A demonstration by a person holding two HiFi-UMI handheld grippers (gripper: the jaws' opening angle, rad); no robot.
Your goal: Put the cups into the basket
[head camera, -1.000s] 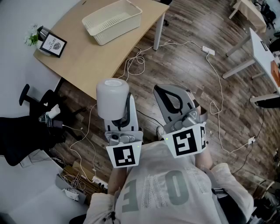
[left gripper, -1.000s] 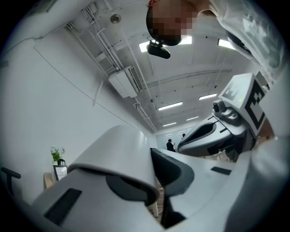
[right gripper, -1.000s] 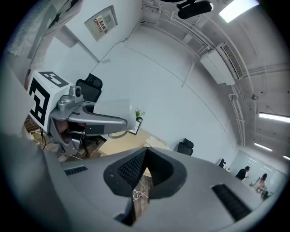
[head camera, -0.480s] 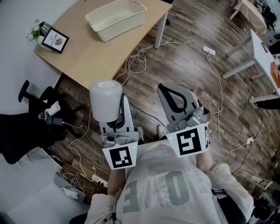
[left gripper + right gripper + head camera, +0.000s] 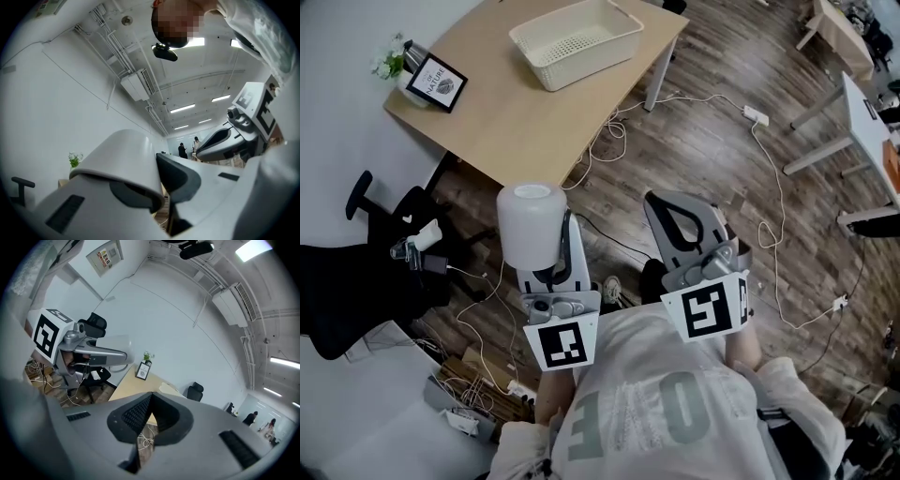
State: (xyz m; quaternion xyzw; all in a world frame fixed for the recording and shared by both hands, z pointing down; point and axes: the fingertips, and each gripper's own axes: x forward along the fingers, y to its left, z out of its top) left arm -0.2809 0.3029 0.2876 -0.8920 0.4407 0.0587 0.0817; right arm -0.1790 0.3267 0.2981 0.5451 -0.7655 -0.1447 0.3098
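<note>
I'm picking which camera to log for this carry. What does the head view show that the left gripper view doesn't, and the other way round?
Only the head view shows the basket and the framed picture on the table. Only the left gripper view shows the ceiling lights, a wall air conditioner and two people far off. Both show the white cup clamped in the left gripper, and the right gripper, shut with nothing in it.
</note>
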